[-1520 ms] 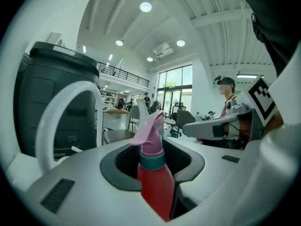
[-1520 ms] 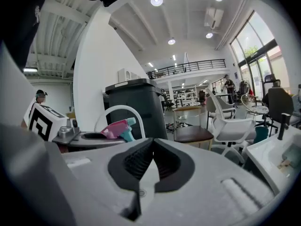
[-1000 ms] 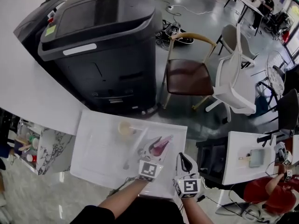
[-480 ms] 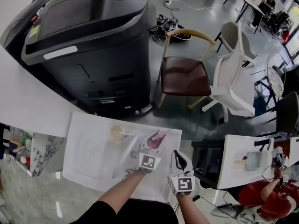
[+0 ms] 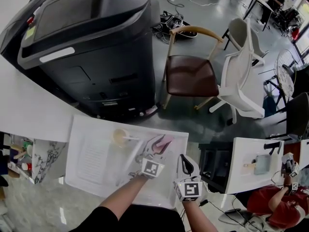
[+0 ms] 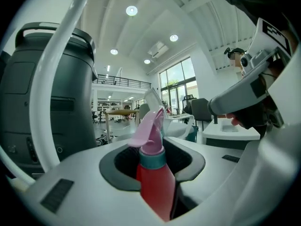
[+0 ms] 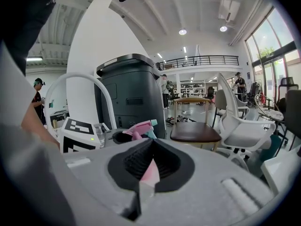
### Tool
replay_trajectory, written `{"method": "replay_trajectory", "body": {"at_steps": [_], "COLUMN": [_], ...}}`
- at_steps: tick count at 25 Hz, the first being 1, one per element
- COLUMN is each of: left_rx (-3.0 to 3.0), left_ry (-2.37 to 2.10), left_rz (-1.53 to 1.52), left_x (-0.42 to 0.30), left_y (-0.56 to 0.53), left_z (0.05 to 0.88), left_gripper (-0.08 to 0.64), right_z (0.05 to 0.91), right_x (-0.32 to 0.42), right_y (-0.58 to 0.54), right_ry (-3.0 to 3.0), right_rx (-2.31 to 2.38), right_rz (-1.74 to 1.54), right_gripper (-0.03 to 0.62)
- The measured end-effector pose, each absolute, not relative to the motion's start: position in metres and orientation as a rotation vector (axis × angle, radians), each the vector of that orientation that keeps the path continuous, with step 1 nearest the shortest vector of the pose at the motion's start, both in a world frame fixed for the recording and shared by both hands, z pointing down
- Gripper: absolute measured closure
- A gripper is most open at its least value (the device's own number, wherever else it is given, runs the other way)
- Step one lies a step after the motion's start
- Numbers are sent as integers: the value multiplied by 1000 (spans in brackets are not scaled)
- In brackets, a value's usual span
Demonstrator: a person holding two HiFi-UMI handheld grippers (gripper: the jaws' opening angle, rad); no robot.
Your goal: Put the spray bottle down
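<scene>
The left hand-held gripper (image 5: 148, 154) has the spray bottle (image 6: 154, 185) by its red body, pads against both sides, though its jaws have just been opening a little with the bottle between them; the pink trigger head points away along the jaws, so the bottle lies nearly level and low over the white desk (image 5: 91, 153). Whether its underside already touches the desk cannot be told. The release looks begun, so the sound course is to let the body settle on the surface first, then spread the jaws evenly and draw straight back along their own line; a sideways pull might roll the round body. A cup (image 5: 119, 137) stands ahead and to this gripper's left, well apart, and needs no correction. The right hand-held gripper (image 5: 185, 164) waits just beside on the right, jaws together, and is best kept idle.
</scene>
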State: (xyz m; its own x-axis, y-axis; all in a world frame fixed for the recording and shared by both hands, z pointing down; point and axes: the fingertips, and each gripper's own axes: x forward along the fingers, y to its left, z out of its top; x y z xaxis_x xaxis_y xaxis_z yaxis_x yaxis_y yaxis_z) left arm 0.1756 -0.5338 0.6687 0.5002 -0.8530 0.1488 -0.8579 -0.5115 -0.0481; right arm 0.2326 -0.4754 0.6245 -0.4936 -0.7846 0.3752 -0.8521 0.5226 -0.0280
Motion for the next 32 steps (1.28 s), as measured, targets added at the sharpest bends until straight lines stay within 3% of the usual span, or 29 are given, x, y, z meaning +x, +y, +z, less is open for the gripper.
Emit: {"method": "replay_trajectory", "body": {"at_steps": [13,16,20,25,32], "left_rx": [2725,2636,2587,2612,2500], "left_ry": [-1454,-1455,-1465,-1460,-1396], "left_rz": [242,229,237,328,102], "left_x": [178,172,168,157,165], "left_y": [-530,-530,-522,-500,-433], "left_z": [672,678,677,680,648], "left_gripper": [406,328,277,253,250], "right_z": [634,630,627,619,603], "right_x": [236,237,239,238,262], "right_y": [-460,-456,-449,-435,-409], "right_ry": [-2407,-2410,-2413,-2429,-2421], "right_rx": [1375,1373,1362,1383,1549], "right_rz": [291,294,289,314,428], "right_gripper": [594,594,594,594,594]}}
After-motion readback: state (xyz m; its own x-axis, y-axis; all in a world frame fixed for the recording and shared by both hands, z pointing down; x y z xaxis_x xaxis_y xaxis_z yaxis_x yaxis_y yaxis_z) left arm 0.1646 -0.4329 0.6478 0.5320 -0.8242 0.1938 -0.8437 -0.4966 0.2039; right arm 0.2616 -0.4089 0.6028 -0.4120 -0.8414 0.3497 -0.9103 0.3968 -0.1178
